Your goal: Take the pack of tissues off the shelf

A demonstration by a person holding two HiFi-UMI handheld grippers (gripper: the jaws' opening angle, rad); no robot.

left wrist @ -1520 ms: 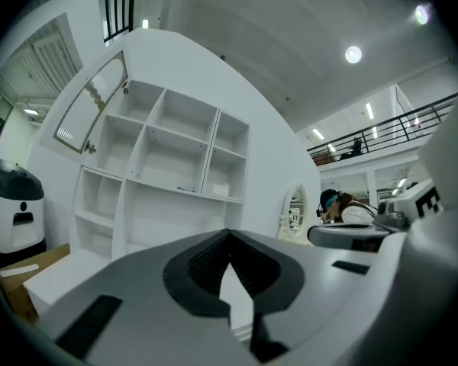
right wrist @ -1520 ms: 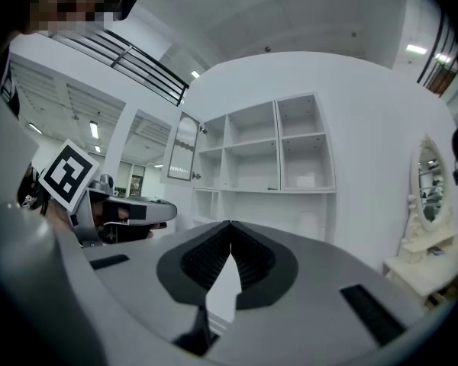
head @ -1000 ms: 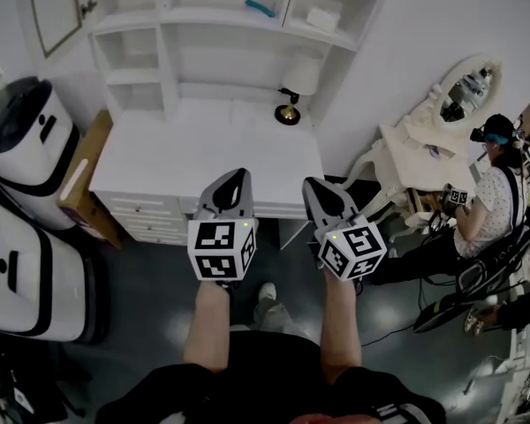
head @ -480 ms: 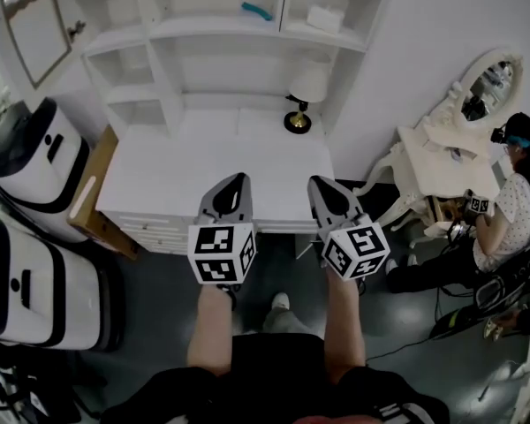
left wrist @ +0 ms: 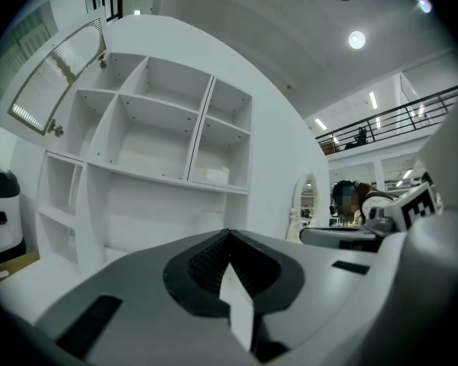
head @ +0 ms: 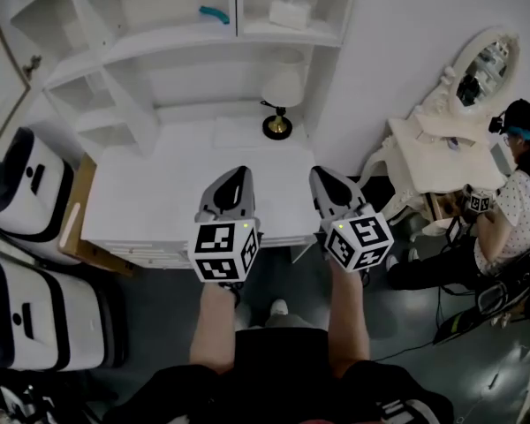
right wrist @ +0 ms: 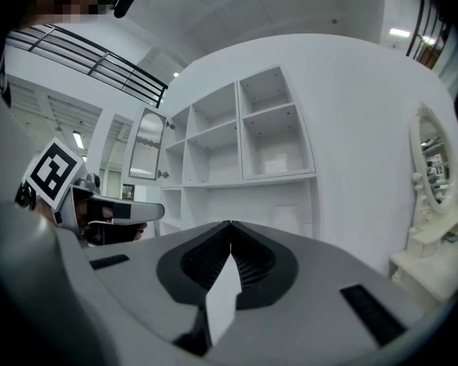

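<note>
Left gripper (head: 237, 177): jaws clenched together, nothing grasped; held over the tabletop's (head: 159, 197) front edge.
Right gripper (head: 323, 177): jaws likewise clenched and empty; held beside the left.
Pack of tissues (head: 290, 13): laid in the upper right compartment of the shelf (head: 274, 35), well apart from both grippers.
Lamp (head: 279, 104): stood on the tabletop below that compartment.
</note>
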